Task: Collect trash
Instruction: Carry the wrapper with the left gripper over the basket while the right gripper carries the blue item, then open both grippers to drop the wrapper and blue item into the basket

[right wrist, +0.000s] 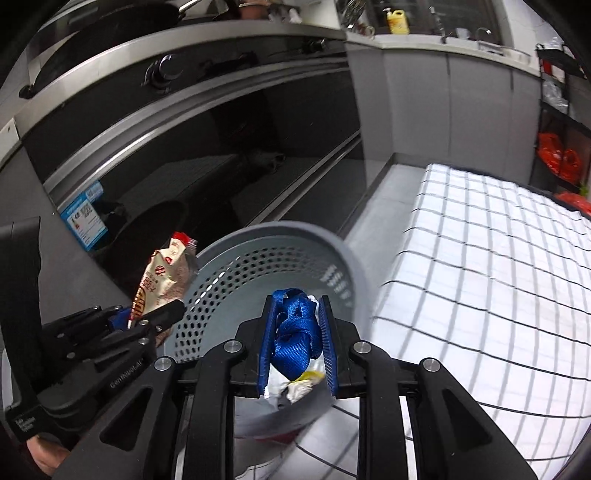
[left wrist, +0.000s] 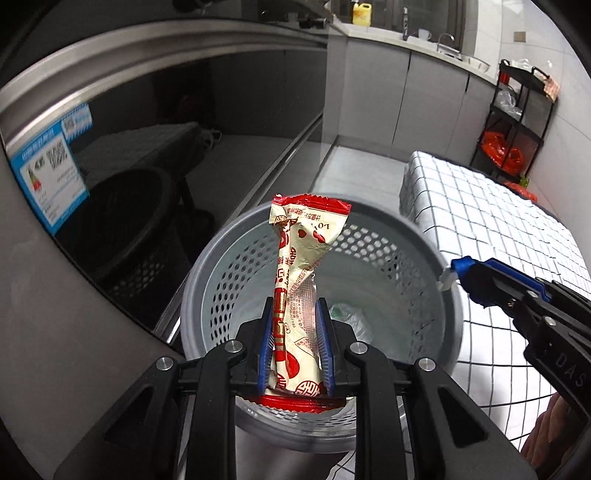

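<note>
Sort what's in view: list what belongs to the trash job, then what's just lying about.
Job:
- snack wrapper, clamped in the left gripper
- blue strap and crumpled paper, clamped in the right gripper
- grey bin, below both
- clear plastic already inside it

Lying about:
- checked cloth
- yellow jug
- black rack with red bags

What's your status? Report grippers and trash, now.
Left gripper shut on snack wrapper, held over grey bin. Right gripper shut on blue strap with crumpled scraps, at bin rim. Nothing blocking.
</note>
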`<state>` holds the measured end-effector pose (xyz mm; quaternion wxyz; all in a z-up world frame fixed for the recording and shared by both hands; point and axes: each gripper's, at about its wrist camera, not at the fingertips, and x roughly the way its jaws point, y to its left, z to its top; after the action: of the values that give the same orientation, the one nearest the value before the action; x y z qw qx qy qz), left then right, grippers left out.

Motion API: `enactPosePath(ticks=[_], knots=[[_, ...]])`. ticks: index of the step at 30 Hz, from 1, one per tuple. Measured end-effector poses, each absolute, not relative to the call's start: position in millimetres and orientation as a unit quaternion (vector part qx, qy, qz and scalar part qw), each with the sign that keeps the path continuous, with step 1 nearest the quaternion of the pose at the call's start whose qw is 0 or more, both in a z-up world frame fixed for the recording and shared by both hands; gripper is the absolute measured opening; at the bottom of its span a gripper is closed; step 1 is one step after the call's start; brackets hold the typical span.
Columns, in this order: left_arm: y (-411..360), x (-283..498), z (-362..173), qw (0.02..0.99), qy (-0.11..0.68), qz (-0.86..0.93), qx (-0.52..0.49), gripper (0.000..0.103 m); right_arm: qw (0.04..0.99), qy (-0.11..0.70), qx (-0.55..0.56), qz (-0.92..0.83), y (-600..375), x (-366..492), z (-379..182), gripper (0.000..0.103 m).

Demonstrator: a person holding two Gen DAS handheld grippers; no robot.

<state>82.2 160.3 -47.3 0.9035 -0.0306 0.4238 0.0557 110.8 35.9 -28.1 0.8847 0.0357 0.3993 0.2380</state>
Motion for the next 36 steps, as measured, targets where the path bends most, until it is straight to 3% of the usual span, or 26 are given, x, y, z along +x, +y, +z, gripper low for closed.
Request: enactPosePath(ticks=[6, 11, 13, 14, 15, 16, 18, 33, 36], knots=[[169.8, 78.7, -53.2, 0.901, 0.427, 0.062, -0.033, 0.025, 0.878, 0.409, 0.026, 0.247, 53.6, 118.0, -37.1, 0.022], [177.2, 76.3, -53.6, 0.901, 0.426, 0.069, -0.037, 0.029, 0.879, 0.405, 0.024, 0.252, 53.5, 119.1, -35.6, 0.030], [179.2, 75.3, -53.6, 0.901, 0.427, 0.071, -0.037, 0.032, 0.880, 0.401, 0.028, 0.254, 53.5, 119.1, -33.5, 0.048], [179.8, 74.7, -53.8, 0.900, 0.428, 0.072, -0.038, 0.034, 0.881, 0.397, 0.029, 0.255, 54.8, 119.1, -31.8, 0.052], [180.6, 74.3, -53.8, 0.900, 0.428, 0.072, -0.039, 0.043, 0.883, 0.394, 0.027, 0.254, 54.0, 117.7, -30.1, 0.054], [181.1, 73.5, -53.1, 0.901, 0.426, 0.074, -0.041, 0.052, 0.884, 0.392, 0.025, 0.252, 53.7, 116.7, -29.3, 0.054], [181.2, 69.9, -50.7, 0.903, 0.421, 0.075, -0.041, 0.056, 0.886, 0.390, 0.023, 0.249, 52.5, 114.5, -27.8, 0.054], [173.2, 55.8, -36.5, 0.913, 0.400, 0.078, -0.033, 0.063, 0.890, 0.396, 0.034, 0.225, 36.1, 87.3, -25.3, 0.058], [171.6, 54.6, -33.7, 0.914, 0.397, 0.077, -0.030, 0.066, 0.892, 0.395, 0.038, 0.217, 31.2, 83.9, -24.6, 0.063]])
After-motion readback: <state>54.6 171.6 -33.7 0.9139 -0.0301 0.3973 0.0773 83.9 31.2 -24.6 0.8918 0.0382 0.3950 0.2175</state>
